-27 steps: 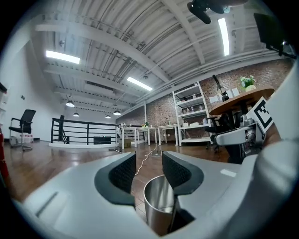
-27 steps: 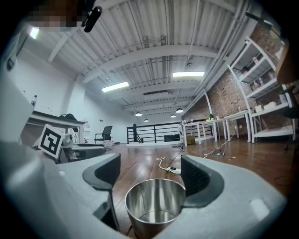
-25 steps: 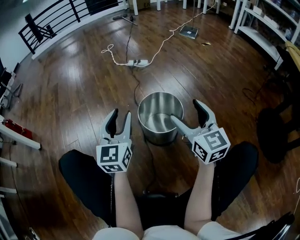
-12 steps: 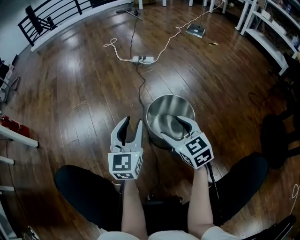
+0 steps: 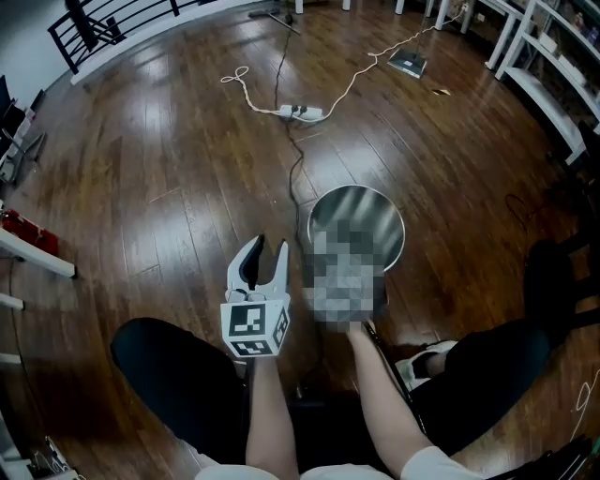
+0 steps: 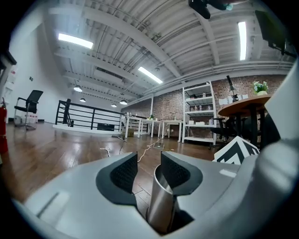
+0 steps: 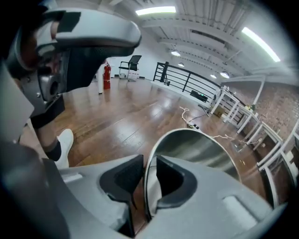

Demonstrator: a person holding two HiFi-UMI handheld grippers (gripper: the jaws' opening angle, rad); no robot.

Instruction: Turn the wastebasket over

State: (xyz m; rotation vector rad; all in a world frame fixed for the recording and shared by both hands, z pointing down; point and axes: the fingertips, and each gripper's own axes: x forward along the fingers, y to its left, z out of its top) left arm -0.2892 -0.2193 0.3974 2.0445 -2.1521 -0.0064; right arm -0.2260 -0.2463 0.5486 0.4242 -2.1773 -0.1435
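The steel wastebasket [image 5: 361, 208] stands upright on the wood floor, mouth up. My left gripper [image 5: 268, 246] hovers just left of it, open and holding nothing. In the left gripper view the wastebasket's wall [image 6: 161, 210] shows through the gap of the left gripper [image 6: 149, 170], close to the right finger. A mosaic patch hides my right gripper in the head view. In the right gripper view the right gripper [image 7: 149, 170] straddles the wastebasket's [image 7: 196, 144] near rim, one pad outside and one inside. Its jaws are closing, and a slit still shows beside the inner pad.
A power strip [image 5: 302, 112] with cables lies beyond the wastebasket. White shelving [image 5: 553, 84] runs along the right and a black railing [image 5: 103, 23] along the far left. The person's dark-trousered legs and a white shoe [image 5: 427, 361] are at the near side.
My right gripper came down from beside the wastebasket onto its near rim and its wide jaws narrowed around it. My left gripper sank a little beside the wastebasket.
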